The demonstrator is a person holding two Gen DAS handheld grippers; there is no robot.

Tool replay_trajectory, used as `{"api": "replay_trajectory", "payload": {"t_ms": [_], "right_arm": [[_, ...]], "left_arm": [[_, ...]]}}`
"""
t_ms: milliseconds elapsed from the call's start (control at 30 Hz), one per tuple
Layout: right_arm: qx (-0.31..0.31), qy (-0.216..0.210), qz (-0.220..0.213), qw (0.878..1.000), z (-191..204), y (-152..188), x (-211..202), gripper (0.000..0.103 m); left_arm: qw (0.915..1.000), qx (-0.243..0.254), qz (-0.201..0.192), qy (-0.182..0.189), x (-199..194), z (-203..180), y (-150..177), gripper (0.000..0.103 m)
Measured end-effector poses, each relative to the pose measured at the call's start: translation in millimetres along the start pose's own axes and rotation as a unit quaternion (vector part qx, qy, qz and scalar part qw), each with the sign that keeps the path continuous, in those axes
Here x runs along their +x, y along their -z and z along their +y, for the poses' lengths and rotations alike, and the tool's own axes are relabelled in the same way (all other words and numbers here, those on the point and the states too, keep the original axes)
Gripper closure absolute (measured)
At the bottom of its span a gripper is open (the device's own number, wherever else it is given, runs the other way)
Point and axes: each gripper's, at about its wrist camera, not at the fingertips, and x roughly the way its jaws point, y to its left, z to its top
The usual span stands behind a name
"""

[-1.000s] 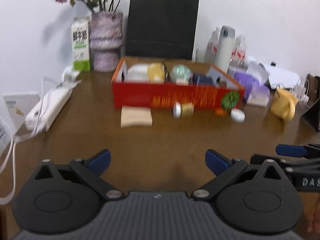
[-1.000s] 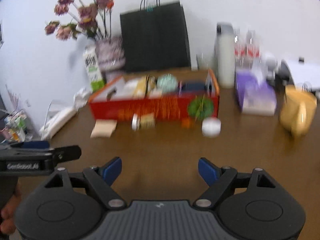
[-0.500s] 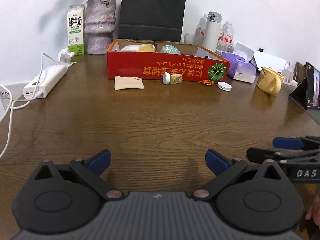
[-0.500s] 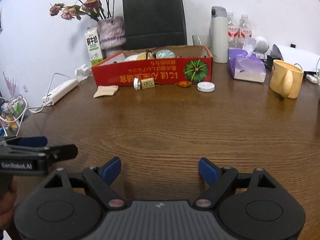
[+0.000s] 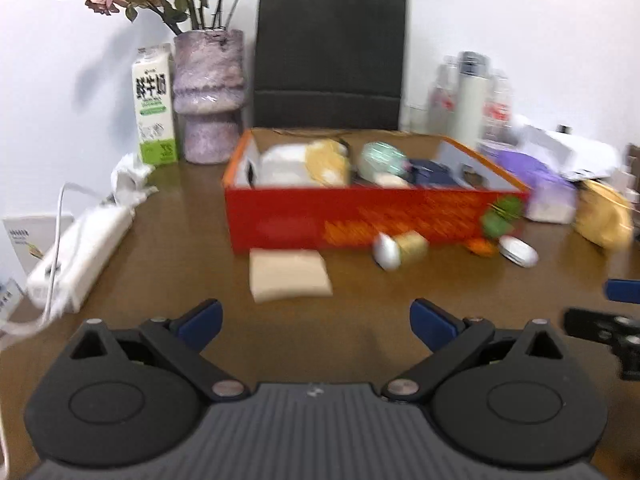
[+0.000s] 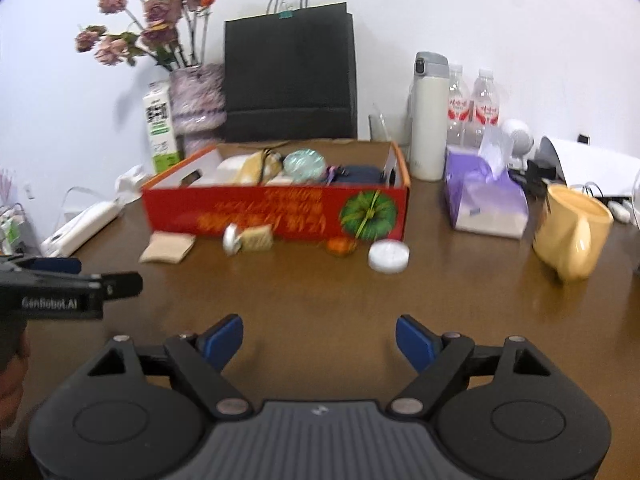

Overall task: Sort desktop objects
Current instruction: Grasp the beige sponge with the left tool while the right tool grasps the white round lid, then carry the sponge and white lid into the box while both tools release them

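**Both grippers spread wide above bare wood, loose items lined up before the red box**

Far left on the brown table (image 6: 320, 304): a white power strip (image 6: 80, 229) with its cord. Behind it, against the wall, a milk carton (image 6: 161, 128) beside a mottled purple vase (image 6: 198, 104) of dried roses. Lower left in the right wrist view, the left gripper (image 5: 316, 318), jaws parted, nothing between the blue pads. Mid-table, the red box (image 6: 276, 216), already loaded with a pale packet, a round teal item and a dark pouch. Along its front wall, left to right: a beige folded cloth (image 6: 168, 247) lying flat; a small jar (image 6: 248, 238) tipped on its side with its silver lid facing left; a small orange object (image 6: 340, 246) close to the box; a white round tin (image 6: 389, 256) a little further out. Behind the box, an upright black paper bag (image 6: 290, 76). Nearer the lens, the right gripper (image 6: 319, 340), released and empty, over bare wood well short of the items. Right of the box: a white flask (image 6: 430, 116), two water bottles (image 6: 474, 104), a purple tissue pack (image 6: 484, 200), then a yellow mug (image 6: 570, 236).
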Motion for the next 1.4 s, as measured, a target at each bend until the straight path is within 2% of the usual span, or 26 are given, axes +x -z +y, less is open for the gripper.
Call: {"api": "replay_trajectory", "payload": {"t_ms": [167,200,300,333,367,400,433,533,567,600,700,767,967,1100,1233,1400], "right_arm": [[0.0,0.022,0.038,0.999,-25.8,-30.3,67.5,0.027],[0.002,0.03,0.05,0.998,-29.9,-33.1,80.7,0.034],[0.014,0.041,0.07,0.997,-42.5,-37.0,108.7,0.042],[0.022,0.037,0.062,0.997,-46.1,-36.7,111.5,0.044],[0.023,0.04,0.056,0.997,-47.6,-36.3,112.9,0.051],[0.021,0.047,0.052,0.997,-48.0,-34.9,113.4,0.063],[0.021,0.046,0.048,0.998,-47.8,-34.2,113.0,0.066],[0.013,0.034,0.048,0.998,-45.7,-33.6,111.3,0.066],[0.014,0.032,0.049,0.998,-44.1,-33.0,109.5,0.066],[0.016,0.027,0.052,0.998,-42.4,-33.3,106.2,0.066],[0.028,0.004,0.041,0.999,-33.4,-29.2,84.5,0.066],[0.031,-0.011,0.025,0.999,-23.6,-23.5,61.4,0.066],[0.013,-0.053,-0.007,0.998,10.3,3.6,-8.2,0.066],[-0.014,-0.08,-0.005,0.997,33.0,32.4,-39.1,0.066],[-0.052,-0.076,-0.008,0.996,51.7,58.5,-63.3,0.066],[-0.039,-0.097,0.0,0.995,59.6,82.7,-84.5,0.066]], "left_arm": [[0.9994,-0.016,0.017,-0.025,64.1,16.5,-26.1,0.006],[0.9989,-0.024,0.028,-0.03,75.2,20.7,-27.7,0.011],[0.9977,-0.038,0.052,-0.018,90.9,28.5,-26.2,0.017],[0.9977,-0.034,0.058,-0.014,92.7,28.4,-23.7,0.018],[0.998,-0.013,0.056,-0.025,93.1,24.1,-21.9,0.021],[0.9982,-0.003,0.053,-0.029,92.6,20.8,-21.1,0.027],[0.9984,-0.004,0.053,-0.019,91.9,20.1,-21.2,0.033],[0.9988,0.01,0.047,-0.006,87.9,13.6,-18.4,0.062],[0.9987,0.017,0.047,0.003,83.8,10.5,-16.9,0.079],[0.9985,0.023,0.05,0.004,80.6,7.6,-15.8,0.086],[0.998,0.03,0.055,-0.003,65.9,1.0,-8.5,0.091],[0.9981,0.012,0.061,-0.001,51.7,1.7,-3.5,0.091],[0.9982,-0.043,0.036,0.019,-24.8,-1.9,22.3,0.091],[0.9979,-0.039,0.048,0.018,-59.1,-8.7,45.0,0.091],[0.9976,-0.034,0.054,0.027,-86.1,-12.1,65.6,0.091],[0.9978,-0.022,0.051,0.036,-109.3,-23.1,84.2,0.091]]}}
